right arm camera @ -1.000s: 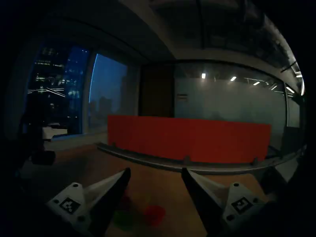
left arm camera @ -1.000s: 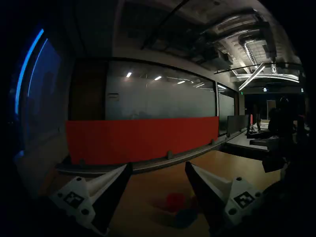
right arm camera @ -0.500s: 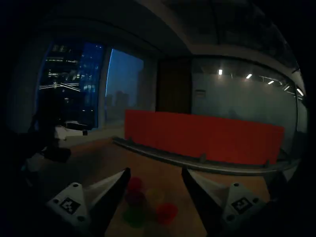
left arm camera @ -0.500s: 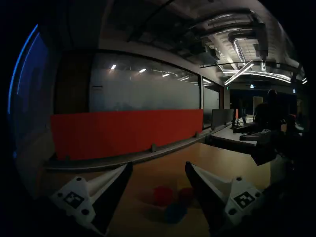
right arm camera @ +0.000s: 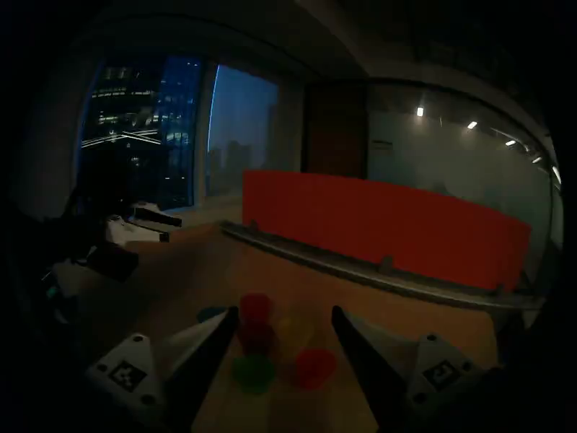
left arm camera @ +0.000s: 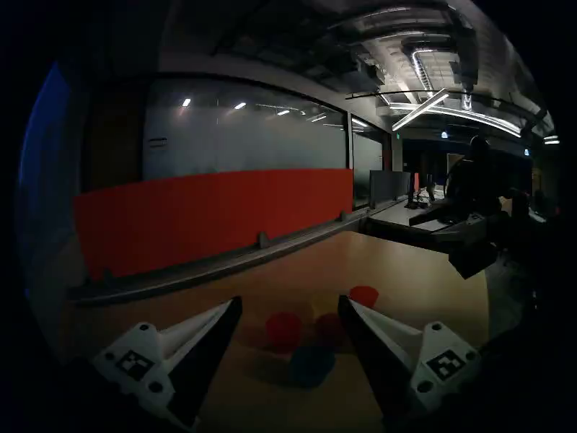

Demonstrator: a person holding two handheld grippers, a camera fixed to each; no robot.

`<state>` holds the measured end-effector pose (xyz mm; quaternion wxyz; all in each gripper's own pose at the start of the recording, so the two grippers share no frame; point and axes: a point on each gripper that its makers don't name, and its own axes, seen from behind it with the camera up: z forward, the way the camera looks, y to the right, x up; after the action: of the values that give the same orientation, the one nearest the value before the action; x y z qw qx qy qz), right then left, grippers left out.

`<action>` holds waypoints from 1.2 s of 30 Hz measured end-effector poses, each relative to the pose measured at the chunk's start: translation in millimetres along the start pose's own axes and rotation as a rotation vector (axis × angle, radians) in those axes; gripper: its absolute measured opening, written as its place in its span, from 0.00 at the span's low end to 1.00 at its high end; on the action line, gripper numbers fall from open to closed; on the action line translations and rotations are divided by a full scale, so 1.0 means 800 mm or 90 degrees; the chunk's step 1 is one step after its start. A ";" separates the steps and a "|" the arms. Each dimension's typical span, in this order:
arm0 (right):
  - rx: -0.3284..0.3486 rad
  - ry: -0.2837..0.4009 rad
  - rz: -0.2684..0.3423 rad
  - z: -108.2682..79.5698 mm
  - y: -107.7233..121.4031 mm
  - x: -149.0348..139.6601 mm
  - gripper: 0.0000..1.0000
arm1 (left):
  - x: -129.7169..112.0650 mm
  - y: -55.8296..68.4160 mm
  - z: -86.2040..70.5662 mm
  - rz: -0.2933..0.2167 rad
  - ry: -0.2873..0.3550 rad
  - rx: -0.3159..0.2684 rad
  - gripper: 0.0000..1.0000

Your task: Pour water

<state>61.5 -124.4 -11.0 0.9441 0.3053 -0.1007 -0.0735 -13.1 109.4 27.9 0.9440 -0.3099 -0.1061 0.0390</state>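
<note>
Several small cups stand clustered on the wooden table [left arm camera: 404, 274]. In the left gripper view a red cup [left arm camera: 285, 330], a darker red cup [left arm camera: 329, 328] and a blue cup [left arm camera: 311, 364] sit between the fingers of my left gripper [left arm camera: 288, 303], which is open and empty; another red cup [left arm camera: 363, 295] stands farther right. In the right gripper view a tall red cup [right arm camera: 255, 312], a green cup [right arm camera: 253, 372], a red cup [right arm camera: 315, 365] and a faint yellow cup [right arm camera: 288, 325] lie ahead of my right gripper [right arm camera: 283, 312], open and empty above them. No water is discernible in the dim light.
A red partition panel [left arm camera: 216, 209] with a rail runs along the table's far edge. The right gripper [left arm camera: 467, 244] hovers at the right in the left gripper view; the left gripper [right arm camera: 126, 234] hovers at the left in the right gripper view. Dark windows [right arm camera: 144, 137] lie beyond.
Both cameras have tipped downward and come closer to the table, bringing more of the cups into sight between the fingers. Both grippers stay open.
</note>
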 end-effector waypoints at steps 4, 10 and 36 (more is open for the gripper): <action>0.007 -0.017 -0.006 0.008 0.000 -0.020 1.00 | -0.016 0.008 -0.002 0.001 -0.012 -0.011 0.99; 0.020 -0.046 -0.017 0.022 -0.006 -0.052 1.00 | -0.050 0.007 0.011 0.001 -0.048 -0.020 0.99; 0.062 -0.141 -0.021 0.056 -0.027 -0.160 1.00 | -0.177 0.055 0.033 0.016 -0.179 -0.095 0.99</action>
<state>-74.8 -141.4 -6.9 0.9100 0.3421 -0.2027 -0.1175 -157.6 140.8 -2.5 0.8939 -0.3717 -0.2355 0.0861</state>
